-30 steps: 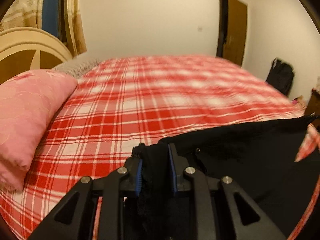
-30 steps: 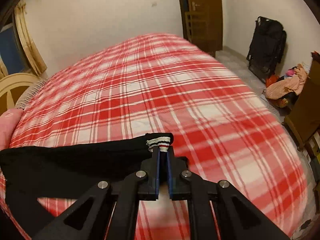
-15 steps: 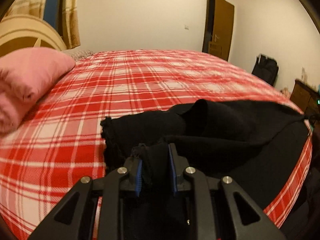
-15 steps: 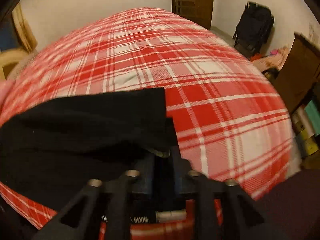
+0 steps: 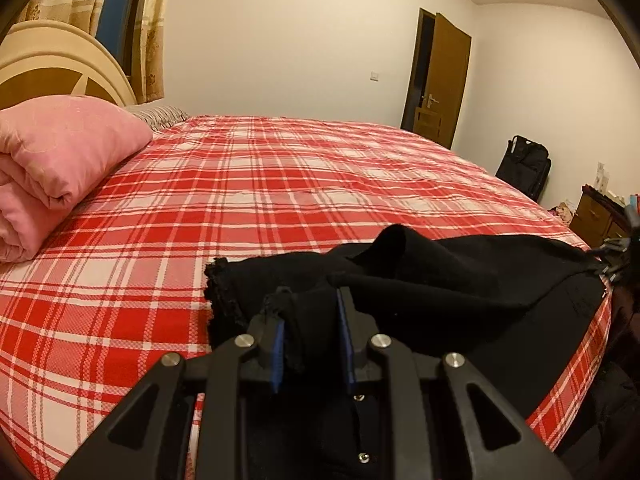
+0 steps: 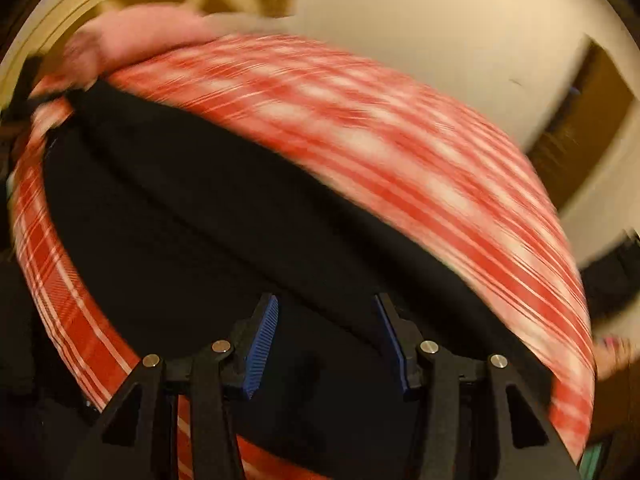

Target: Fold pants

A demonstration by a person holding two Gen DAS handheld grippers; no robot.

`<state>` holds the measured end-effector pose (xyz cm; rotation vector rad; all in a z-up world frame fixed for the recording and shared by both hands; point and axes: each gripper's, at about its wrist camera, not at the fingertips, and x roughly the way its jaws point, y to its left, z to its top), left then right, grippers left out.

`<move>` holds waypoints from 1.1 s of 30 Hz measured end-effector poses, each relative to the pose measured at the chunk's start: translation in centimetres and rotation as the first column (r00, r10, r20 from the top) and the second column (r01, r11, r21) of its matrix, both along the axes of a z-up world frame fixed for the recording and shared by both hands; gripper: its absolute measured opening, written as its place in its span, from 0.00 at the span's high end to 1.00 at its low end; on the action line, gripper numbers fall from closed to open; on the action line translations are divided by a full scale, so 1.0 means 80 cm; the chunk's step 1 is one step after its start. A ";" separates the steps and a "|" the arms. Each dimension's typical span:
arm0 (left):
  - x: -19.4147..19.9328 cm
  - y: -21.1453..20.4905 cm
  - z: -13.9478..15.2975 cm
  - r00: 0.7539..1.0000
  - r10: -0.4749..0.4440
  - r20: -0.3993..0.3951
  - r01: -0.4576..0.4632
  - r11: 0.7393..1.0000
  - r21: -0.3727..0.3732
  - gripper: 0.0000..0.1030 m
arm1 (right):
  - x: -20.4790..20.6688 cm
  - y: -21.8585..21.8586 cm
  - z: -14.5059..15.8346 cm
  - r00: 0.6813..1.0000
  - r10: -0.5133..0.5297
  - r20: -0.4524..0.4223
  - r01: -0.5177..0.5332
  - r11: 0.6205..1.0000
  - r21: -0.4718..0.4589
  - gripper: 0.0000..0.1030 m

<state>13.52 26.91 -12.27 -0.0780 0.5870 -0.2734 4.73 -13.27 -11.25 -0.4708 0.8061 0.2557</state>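
Black pants (image 5: 460, 280) lie rumpled along the near edge of a bed with a red and white plaid sheet (image 5: 280, 184). My left gripper (image 5: 310, 312) is shut on a bunched fold of the black fabric, with a frayed hem (image 5: 216, 292) just to its left. In the blurred right wrist view the pants (image 6: 200, 216) spread flat across the sheet (image 6: 400, 152). My right gripper (image 6: 326, 312) stands open just above the cloth, with nothing between its blue pads (image 6: 262, 340).
A folded pink quilt (image 5: 60, 164) sits at the left by the cream headboard (image 5: 60, 64). A brown door (image 5: 440, 80), a black bag (image 5: 524, 168) and a wooden cabinet (image 5: 596, 216) stand beyond the bed's right side.
My right gripper has let go of the waistband corner and opened, and it swings fast, blurring its view. My left gripper keeps its hold and has lowered the pants onto the bed.
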 end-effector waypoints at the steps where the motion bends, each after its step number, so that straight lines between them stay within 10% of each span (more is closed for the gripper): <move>1: 0.000 0.000 0.000 1.000 -0.002 -0.001 0.002 1.000 -0.002 0.77 | 0.012 0.019 -0.013 0.999 0.039 -0.009 -0.040 0.999 -0.019 0.51; 8: 0.004 0.008 0.002 1.000 -0.011 -0.006 0.011 0.998 -0.062 0.77 | 0.058 0.066 -0.048 0.993 0.114 -0.023 -0.116 0.988 -0.098 0.51; 10: 0.005 0.008 0.004 1.000 -0.015 -0.002 0.014 0.997 -0.076 0.77 | 0.070 0.065 -0.048 0.993 0.117 -0.025 -0.118 0.990 -0.079 0.64; 11: 0.006 0.008 0.007 1.000 -0.014 0.002 0.014 0.997 -0.081 0.77 | 0.075 0.066 -0.046 0.992 0.122 -0.044 -0.124 0.991 -0.048 0.91; 12: 0.006 0.008 0.009 1.000 -0.016 0.006 0.016 0.996 -0.083 0.77 | 0.081 0.065 -0.042 0.991 0.120 -0.057 -0.122 0.992 -0.030 0.97; 22: -0.029 0.027 0.043 0.997 -0.015 0.072 0.025 0.991 -0.131 0.78 | 0.007 0.060 0.030 0.982 0.189 -0.001 -0.189 0.982 0.029 0.98; 33: -0.069 0.035 -0.029 0.999 0.033 -0.025 -0.037 0.988 -0.148 0.71 | -0.019 0.070 -0.042 0.968 0.233 -0.093 -0.236 0.971 -0.028 0.97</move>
